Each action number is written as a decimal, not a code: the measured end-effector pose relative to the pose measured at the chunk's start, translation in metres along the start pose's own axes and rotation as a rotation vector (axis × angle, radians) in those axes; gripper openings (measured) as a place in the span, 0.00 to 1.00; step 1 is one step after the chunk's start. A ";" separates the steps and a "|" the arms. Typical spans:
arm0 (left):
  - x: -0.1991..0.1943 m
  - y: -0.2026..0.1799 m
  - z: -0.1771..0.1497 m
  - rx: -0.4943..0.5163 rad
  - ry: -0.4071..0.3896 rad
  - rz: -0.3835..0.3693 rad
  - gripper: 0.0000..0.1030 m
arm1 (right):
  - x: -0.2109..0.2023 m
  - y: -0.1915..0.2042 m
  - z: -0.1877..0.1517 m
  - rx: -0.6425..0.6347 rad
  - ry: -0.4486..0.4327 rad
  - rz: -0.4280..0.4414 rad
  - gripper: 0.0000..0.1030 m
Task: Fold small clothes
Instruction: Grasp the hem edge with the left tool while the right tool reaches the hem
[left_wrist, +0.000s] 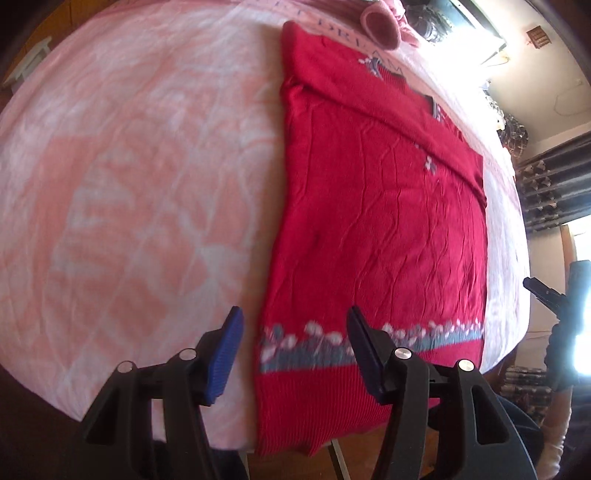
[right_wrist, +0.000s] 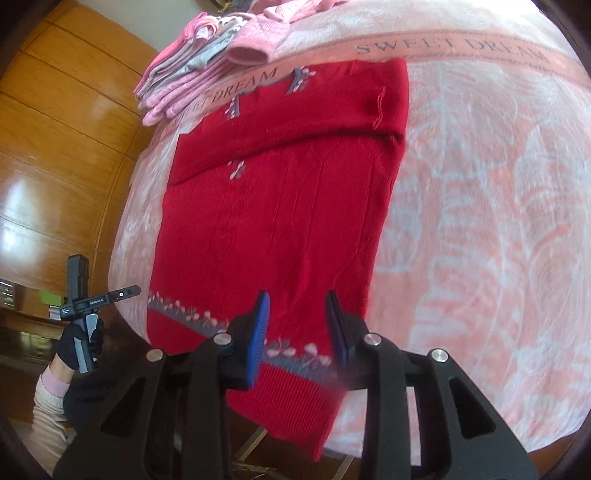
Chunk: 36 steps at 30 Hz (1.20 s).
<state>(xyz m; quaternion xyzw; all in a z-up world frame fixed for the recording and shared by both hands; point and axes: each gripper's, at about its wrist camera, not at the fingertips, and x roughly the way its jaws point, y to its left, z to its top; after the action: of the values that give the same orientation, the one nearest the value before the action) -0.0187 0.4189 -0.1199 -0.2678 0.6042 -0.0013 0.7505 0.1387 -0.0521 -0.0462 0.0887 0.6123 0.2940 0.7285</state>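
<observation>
**Hem hangs off the edge as both grippers hover**

Grippers first: the left gripper (left_wrist: 295, 354) is spread wide and holds nothing, poised over the left corner of the hem. The right gripper (right_wrist: 297, 325) also stands released and empty, above the patterned band near the right side. Below them the red sweater (right_wrist: 280, 221) lies flat on the pink blanket (right_wrist: 480, 221), sides and a sleeve already folded in, its ribbed hem drooping over the near edge. Farther back sits a stack of folded clothes (right_wrist: 184, 77), just beyond the collar.

Risks, as I judge them: a pinch that catches only the top layer would undo the side folds; uneven lifting would skew the fold; dragging could pull the sweater off the edge.
</observation>
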 end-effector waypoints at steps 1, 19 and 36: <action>0.000 0.004 -0.007 -0.005 0.010 0.010 0.56 | 0.001 0.004 -0.008 0.000 0.013 0.003 0.31; 0.026 0.022 -0.059 -0.003 0.080 -0.170 0.56 | 0.029 0.005 -0.097 -0.023 0.108 -0.003 0.36; 0.043 0.002 -0.070 0.052 0.139 -0.303 0.35 | 0.063 -0.015 -0.109 -0.011 0.224 -0.038 0.43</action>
<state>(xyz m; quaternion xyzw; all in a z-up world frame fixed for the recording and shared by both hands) -0.0716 0.3782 -0.1690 -0.3356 0.6071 -0.1483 0.7048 0.0451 -0.0559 -0.1319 0.0397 0.6900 0.2916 0.6613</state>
